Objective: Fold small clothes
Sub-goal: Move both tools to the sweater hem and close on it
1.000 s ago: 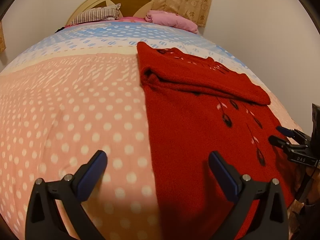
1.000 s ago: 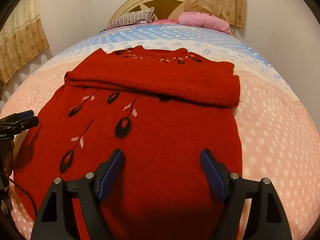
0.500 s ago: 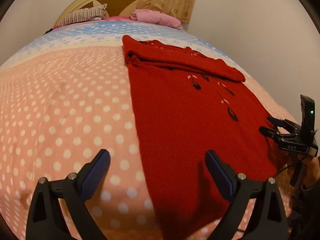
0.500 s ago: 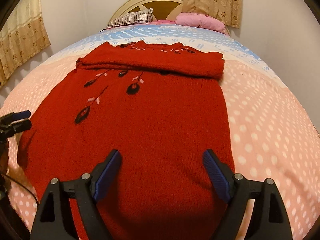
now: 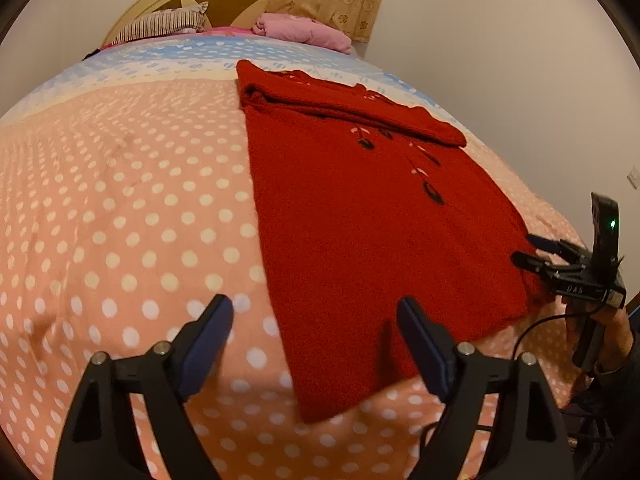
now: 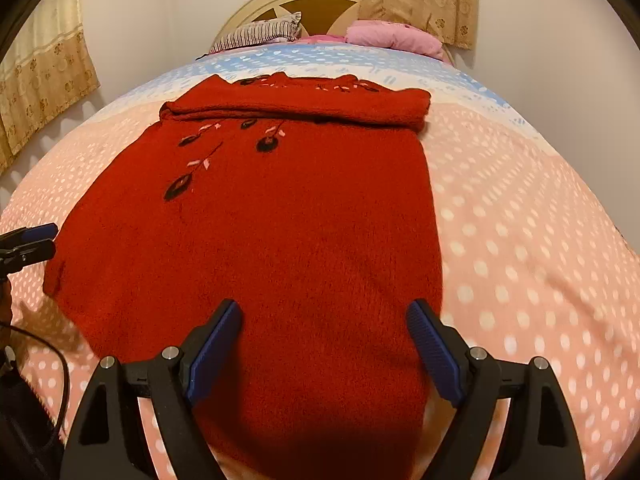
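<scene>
The red sweater (image 6: 256, 248) lies flat on the bed (image 5: 120, 208), with its sleeves folded across the chest near the collar. Compared with one second ago, both cameras see more of the lower body and the hem, so both hands have drawn back toward the foot of the bed. The left hand-held gripper (image 5: 316, 344) has just been closing a little, but its jaws are apart and hold nothing; the sweater's near left corner lies below them. The right hand-held gripper (image 6: 324, 344) has its jaws apart over the hem, not clamped. I judge that the next step is to grasp the hem and fold it toward the collar.
</scene>
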Tool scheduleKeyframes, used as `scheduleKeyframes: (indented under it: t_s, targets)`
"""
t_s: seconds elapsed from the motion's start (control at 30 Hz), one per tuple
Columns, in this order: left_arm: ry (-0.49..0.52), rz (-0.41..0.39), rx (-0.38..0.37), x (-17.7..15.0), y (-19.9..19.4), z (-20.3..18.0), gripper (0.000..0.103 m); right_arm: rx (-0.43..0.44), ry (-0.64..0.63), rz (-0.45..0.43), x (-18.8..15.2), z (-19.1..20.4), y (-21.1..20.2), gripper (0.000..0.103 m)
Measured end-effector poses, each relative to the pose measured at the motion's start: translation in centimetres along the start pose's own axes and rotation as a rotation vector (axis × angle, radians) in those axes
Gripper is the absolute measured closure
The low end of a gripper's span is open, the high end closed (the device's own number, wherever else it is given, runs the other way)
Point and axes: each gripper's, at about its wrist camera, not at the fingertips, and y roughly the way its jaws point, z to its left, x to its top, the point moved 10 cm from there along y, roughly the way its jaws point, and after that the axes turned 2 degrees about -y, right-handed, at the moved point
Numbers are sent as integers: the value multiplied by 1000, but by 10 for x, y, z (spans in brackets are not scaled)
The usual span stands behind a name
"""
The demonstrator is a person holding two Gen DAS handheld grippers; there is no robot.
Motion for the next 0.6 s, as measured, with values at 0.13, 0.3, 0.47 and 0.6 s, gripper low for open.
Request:
scheduleKeyframes:
  t_s: [0.13,0.3,0.47,0.6]
  targets:
    - [0,1,-4,-4,-1,-2,24,-4,-9,-6,-14,0,-11,17]
    - [11,12,-7,-9,-2,-9,41,-29,7,-4,-28,-6,-16,17]
    - [23,12,0,-10,-1,-11,54,0,54,-18,-32,-12,-21,17]
    - [1,7,-16,-9,-2,-7,64,-4,64,-12,-31,-12,-21,17]
